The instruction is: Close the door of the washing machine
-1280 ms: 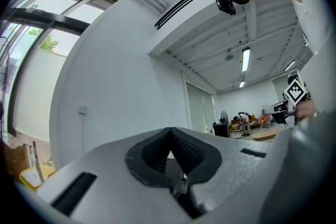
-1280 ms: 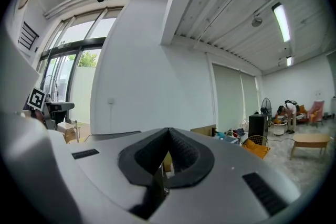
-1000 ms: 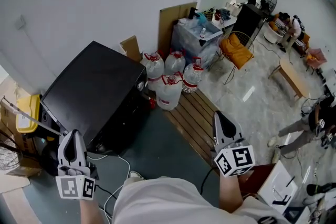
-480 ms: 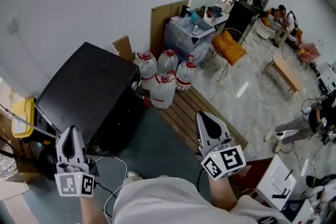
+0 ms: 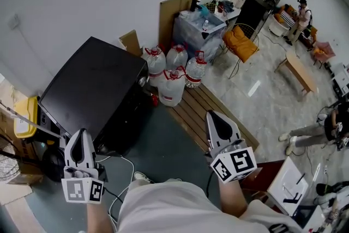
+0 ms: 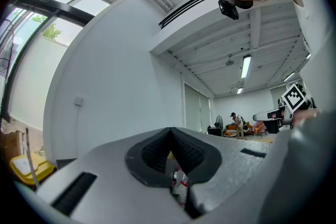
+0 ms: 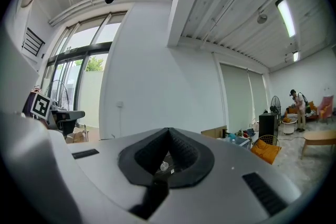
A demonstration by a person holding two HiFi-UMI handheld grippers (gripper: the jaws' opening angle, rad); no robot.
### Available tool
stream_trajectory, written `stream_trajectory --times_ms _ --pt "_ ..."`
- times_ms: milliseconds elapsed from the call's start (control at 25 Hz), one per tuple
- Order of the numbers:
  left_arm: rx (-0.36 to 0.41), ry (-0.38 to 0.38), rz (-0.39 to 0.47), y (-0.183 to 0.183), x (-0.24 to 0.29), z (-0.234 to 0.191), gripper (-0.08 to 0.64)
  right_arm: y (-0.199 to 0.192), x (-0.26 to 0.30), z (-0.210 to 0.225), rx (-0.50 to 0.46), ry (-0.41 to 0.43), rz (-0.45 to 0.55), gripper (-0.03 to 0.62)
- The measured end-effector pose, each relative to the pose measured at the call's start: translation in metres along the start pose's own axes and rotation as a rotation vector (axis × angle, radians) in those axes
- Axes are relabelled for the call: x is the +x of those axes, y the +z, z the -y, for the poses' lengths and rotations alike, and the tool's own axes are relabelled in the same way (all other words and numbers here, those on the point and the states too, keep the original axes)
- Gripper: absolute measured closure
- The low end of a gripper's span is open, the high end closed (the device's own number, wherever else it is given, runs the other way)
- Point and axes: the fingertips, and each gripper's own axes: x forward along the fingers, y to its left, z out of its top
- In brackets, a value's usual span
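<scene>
The washing machine (image 5: 92,95) is a black box at the left of the head view, its dark front (image 5: 133,120) turned toward the floor mat; whether its door stands open I cannot tell. My left gripper (image 5: 80,137) hovers low at the left, just in front of the machine's near corner, jaws together and empty. My right gripper (image 5: 214,118) is held over the wooden pallet (image 5: 199,112), well right of the machine, also shut and empty. In the left gripper view the left gripper (image 6: 169,131) has its pads meeting at the tip; in the right gripper view the right gripper (image 7: 168,131) looks the same.
Several water jugs (image 5: 173,84) stand beside the machine's right side. Behind them are cardboard (image 5: 174,13), a wrapped crate (image 5: 200,30) and an orange chair (image 5: 241,43). Cables (image 5: 117,163) lie on the floor near my feet. A yellow bin (image 5: 24,117) sits at the far left.
My right gripper has shifted left in the head view, toward the pallet's middle. The left gripper has stayed almost where it was. Both stay shut.
</scene>
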Motion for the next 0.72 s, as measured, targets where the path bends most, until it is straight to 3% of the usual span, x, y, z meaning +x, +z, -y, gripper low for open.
stream_trajectory --times_ms 720 --pt "0.008 0.040 -0.025 -0.001 -0.063 0.019 0.555 -0.018 -0.036 -0.027 -0.005 0.076 -0.042 0.595"
